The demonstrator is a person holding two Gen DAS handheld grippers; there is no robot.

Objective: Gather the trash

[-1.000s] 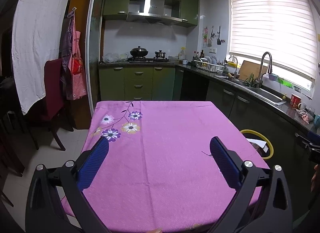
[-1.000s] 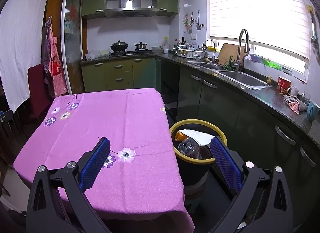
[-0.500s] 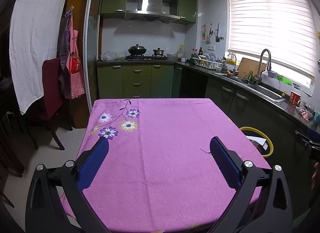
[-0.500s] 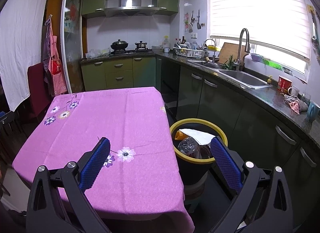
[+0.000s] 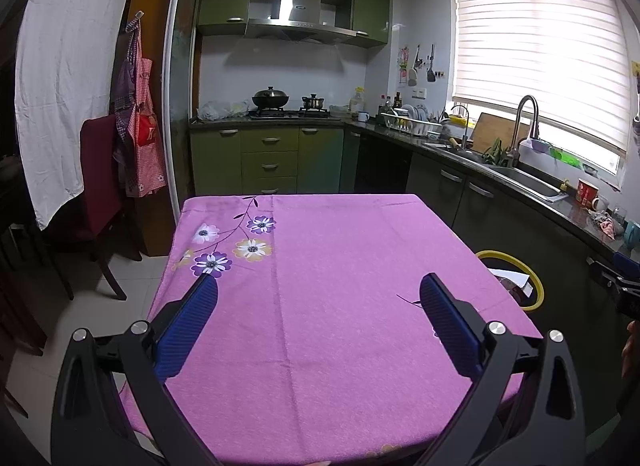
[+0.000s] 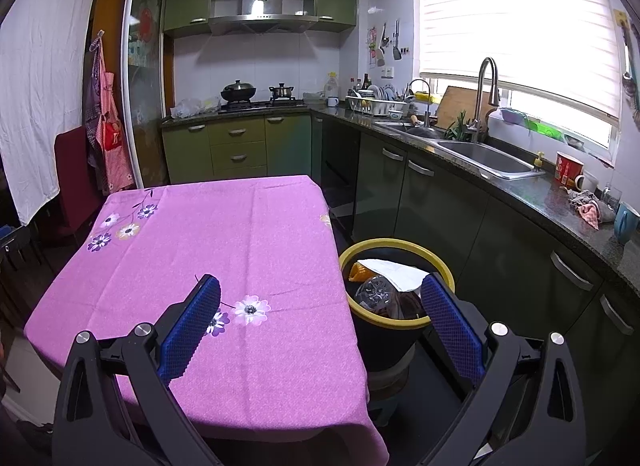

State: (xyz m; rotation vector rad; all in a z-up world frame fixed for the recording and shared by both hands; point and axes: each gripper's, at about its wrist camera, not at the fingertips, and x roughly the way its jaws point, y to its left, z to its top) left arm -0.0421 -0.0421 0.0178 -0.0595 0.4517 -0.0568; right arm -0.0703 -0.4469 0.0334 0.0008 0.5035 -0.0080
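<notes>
Left gripper (image 5: 318,294) and right gripper (image 6: 320,294), jaws wide and holding nothing, above the purple-clothed surface (image 6: 208,225); trash, including paper (image 6: 396,270), lies in the yellow-rimmed bin (image 6: 396,244), lower right of centre.

A black trash bin (image 6: 394,332) with a yellow rim stands upright on the floor, ahead of the right gripper (image 6: 320,300) and toward its right finger. Inside lie white paper (image 6: 396,272), a crumpled clear plastic bottle (image 6: 374,292) and an orange scrap (image 6: 357,272).
</notes>
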